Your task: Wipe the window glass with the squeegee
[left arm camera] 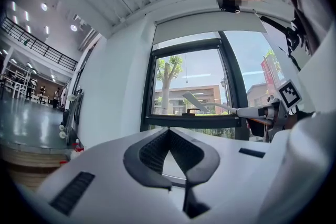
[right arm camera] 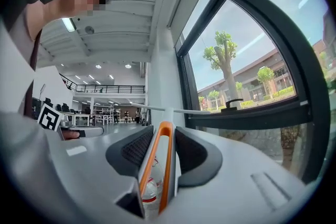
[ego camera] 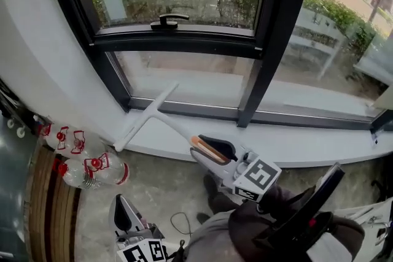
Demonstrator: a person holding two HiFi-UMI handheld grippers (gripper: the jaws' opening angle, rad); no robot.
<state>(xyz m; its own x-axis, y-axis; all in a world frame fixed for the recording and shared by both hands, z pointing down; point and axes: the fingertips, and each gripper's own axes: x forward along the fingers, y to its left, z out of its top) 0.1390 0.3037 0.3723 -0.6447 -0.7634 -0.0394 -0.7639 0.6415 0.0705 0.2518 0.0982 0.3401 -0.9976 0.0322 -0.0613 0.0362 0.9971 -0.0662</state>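
Note:
A white T-shaped squeegee [ego camera: 153, 115] lies slanted over the white sill [ego camera: 319, 147], its blade end near the lower pane [ego camera: 184, 78] of the black-framed window. My right gripper [ego camera: 207, 148] is shut on the squeegee's orange-and-white handle [right arm camera: 161, 157]; the blade [right arm camera: 173, 110] shows crosswise ahead of the jaws. My left gripper [ego camera: 121, 205] hangs low at the left, away from the window. Its pads [left arm camera: 152, 152] meet at the tips with nothing between them. In the left gripper view the squeegee [left arm camera: 202, 103] and right gripper [left arm camera: 265, 112] appear before the glass.
A black window handle [ego camera: 169, 21] sits on the upper sash. Several plastic bottles with red labels [ego camera: 83, 159] lie on the floor at the left, beside wooden slats [ego camera: 46, 211]. A thick black mullion [ego camera: 264, 40] divides the panes. A cable [ego camera: 178, 221] lies on the floor.

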